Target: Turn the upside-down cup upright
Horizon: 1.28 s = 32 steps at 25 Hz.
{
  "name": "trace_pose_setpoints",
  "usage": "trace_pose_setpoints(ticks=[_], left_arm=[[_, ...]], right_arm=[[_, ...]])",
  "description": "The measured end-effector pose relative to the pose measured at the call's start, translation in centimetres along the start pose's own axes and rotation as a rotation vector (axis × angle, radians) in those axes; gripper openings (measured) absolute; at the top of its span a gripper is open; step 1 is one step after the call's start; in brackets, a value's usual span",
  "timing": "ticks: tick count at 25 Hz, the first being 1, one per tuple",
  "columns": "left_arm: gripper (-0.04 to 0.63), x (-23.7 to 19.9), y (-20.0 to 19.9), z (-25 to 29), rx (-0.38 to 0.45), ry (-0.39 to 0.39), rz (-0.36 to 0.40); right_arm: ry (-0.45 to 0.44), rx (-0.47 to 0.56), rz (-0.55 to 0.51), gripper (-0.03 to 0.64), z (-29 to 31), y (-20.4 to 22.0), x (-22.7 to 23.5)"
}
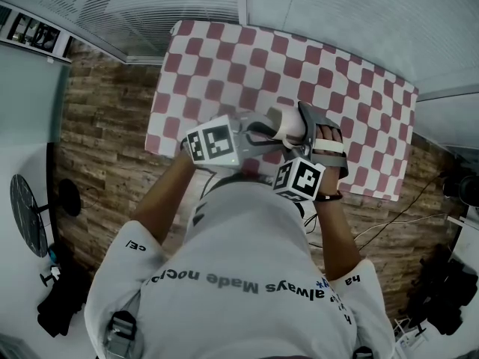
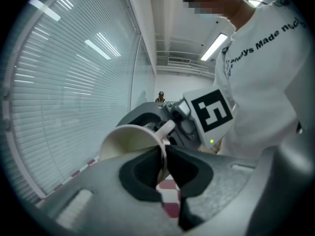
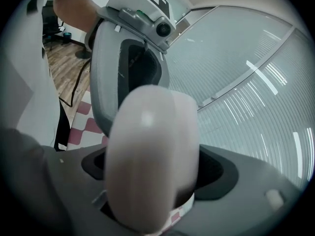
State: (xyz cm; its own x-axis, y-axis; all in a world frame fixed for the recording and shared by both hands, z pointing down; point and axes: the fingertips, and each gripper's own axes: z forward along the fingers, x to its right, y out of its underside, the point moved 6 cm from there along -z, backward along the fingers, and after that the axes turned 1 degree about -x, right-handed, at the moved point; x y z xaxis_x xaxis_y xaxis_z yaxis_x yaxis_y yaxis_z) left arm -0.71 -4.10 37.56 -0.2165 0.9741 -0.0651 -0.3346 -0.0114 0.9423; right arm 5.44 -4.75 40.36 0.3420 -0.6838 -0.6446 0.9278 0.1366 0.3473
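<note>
Cup [image 1: 290,128] is up off the surface [image 1: 224,58], between both tools. Left hand-held gripper [image 2: 164,178] is pinched on its rim; right hand-held gripper [image 3: 150,200] is spread wide round the body, seemingly gripping. Mouth sits at the left one's side, with the axis probably near level.

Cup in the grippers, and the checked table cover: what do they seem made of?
The cup: smooth, cream-white, with a soft glossy highlight and a thin rim; glazed ceramic or hard plastic, I cannot tell which. The table cover: red-and-white checks, matte, lying flat; probably cloth, possibly vinyl.
</note>
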Motion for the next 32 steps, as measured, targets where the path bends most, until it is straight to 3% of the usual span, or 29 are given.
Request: trace_pose_setpoints(ticks=[5, 10, 18, 24, 32], left_arm=[[0.050, -0.2, -0.1, -0.3, 0.027, -0.065, 0.013], [0.169, -0.9, -0.2, -1.3, 0.102, -0.172, -0.043], [0.314, -2.2, -0.4, -3.7, 0.290, -0.311, -0.171], [0.362, -2.5, -1.5, -4.0, 0.386, -0.304, -0.229], [0.381, -2.2, -3.2, -3.8, 0.446, -0.230, -0.223]], right_arm=[[-0.006, 0.017, 0.065, 0.459, 0.1, 0.2, 0.2], [-0.002, 0.057, 0.171, 0.459, 0.1, 0.8, 0.7], [-0.009, 0.220, 0.431, 0.459, -1.1, 1.0, 2.1], [-0.122, 0.452, 0.713, 0.459, -2.2, 0.4, 2.6], [-0.251, 0.765, 0.832, 0.459, -3.4, -0.8, 2.5]])
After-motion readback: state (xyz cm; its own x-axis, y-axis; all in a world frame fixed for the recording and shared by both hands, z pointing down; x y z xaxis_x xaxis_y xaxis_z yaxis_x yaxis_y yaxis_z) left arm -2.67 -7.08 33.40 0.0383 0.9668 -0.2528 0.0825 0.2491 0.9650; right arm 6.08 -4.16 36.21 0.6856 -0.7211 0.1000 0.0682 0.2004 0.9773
